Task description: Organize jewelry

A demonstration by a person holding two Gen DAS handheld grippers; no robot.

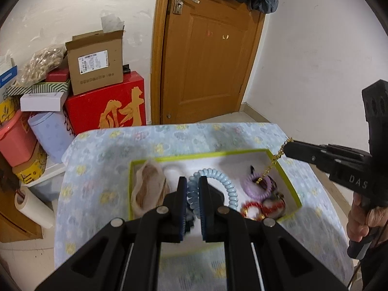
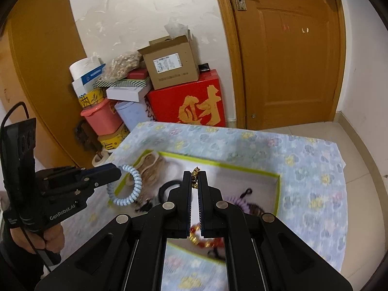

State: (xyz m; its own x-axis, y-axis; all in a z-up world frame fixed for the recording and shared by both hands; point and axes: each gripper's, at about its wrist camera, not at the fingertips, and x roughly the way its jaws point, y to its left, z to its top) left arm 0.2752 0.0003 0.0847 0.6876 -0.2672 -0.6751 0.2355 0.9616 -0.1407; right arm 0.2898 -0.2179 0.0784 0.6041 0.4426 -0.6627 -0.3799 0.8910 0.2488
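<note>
A shallow white box with a lime-green rim (image 1: pixel 201 155) (image 2: pixel 245 165) lies on the blue flowered cloth. My left gripper (image 1: pixel 192 181) (image 2: pixel 118 169) is shut on a light-blue spiral hair tie (image 1: pixel 226 183) (image 2: pixel 132 189) and holds it above the box's left part. My right gripper (image 2: pixel 194 177) (image 1: pixel 287 146) is shut on a gold chain (image 1: pixel 271 163) (image 2: pixel 194 175) that hangs down over the box's right side. In the box lie beige bands (image 1: pixel 148 184), a purple spiral tie (image 1: pixel 257 186), a red-and-gold bracelet (image 1: pixel 252 211) and a black hair tie (image 2: pixel 166 186).
The cloth-covered table (image 1: pixel 109 145) stands before a wooden door (image 1: pixel 208 55). Stacked boxes, a red gift box (image 1: pixel 106 104), a pink bucket (image 1: pixel 14 140) and a paper roll (image 1: pixel 34 206) crowd the floor to the left.
</note>
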